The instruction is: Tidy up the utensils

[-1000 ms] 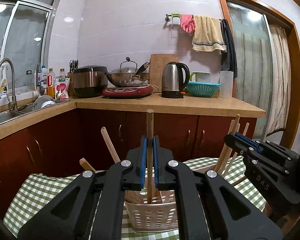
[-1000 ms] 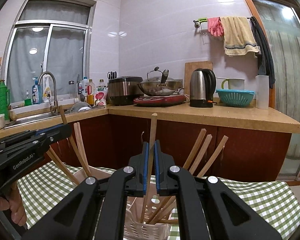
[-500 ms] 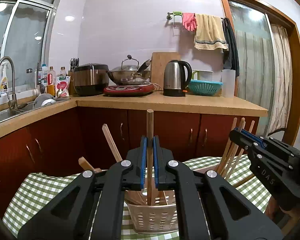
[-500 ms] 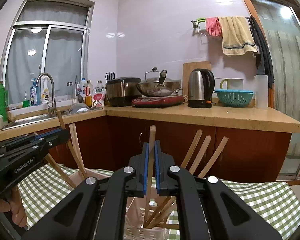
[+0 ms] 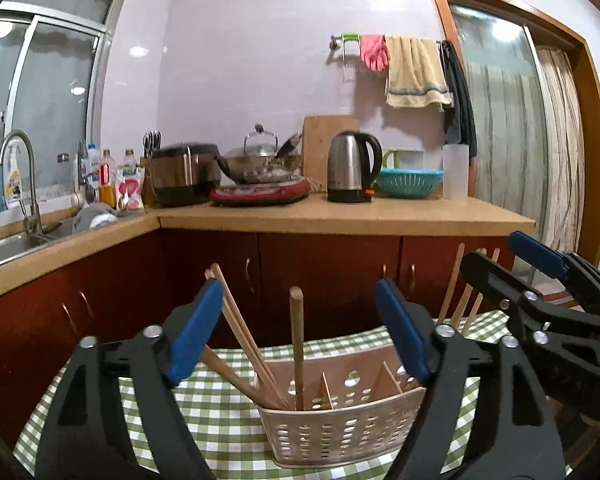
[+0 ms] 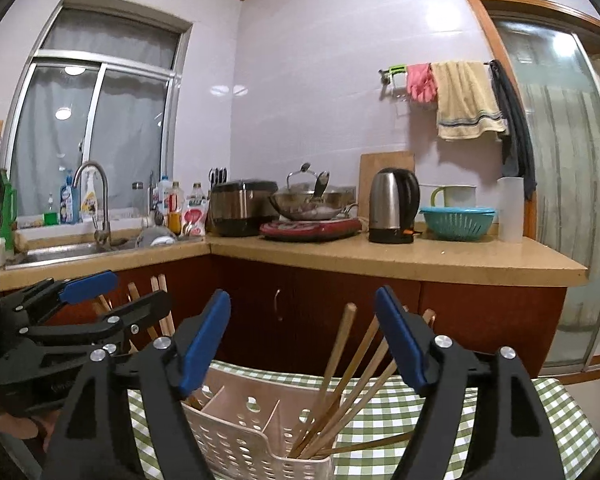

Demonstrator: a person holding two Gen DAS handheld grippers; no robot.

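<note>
Green-and-white checked cloth (image 5: 204, 408) is covering the counter under the work area, kitchen cabinets behind it.

White perforated plastic utensil caddy (image 5: 340, 436) is sitting on that cloth, split by dividers into compartments. Round-topped wooden chopstick (image 5: 297, 344) is standing almost upright in its left end compartment, next to a few more wooden sticks (image 5: 240, 332) leaning left. At the opposite end, a bundle of wooden chopsticks (image 6: 352, 372) is leaning right.

Left gripper (image 5: 300, 336) is opening, blue pads spreading wide; the upright chopstick is standing between them, neither pad touching it. Right gripper (image 6: 304, 342) is opening too, jaws wide, straddling the leaning bundle with no pad contact visible.

Further back: tan kitchen worktop (image 6: 420, 256) carrying a steel electric kettle (image 6: 392, 206), lidded steel wok (image 6: 312, 200) on a red cooktop, teal plastic colander (image 6: 456, 222).
</note>
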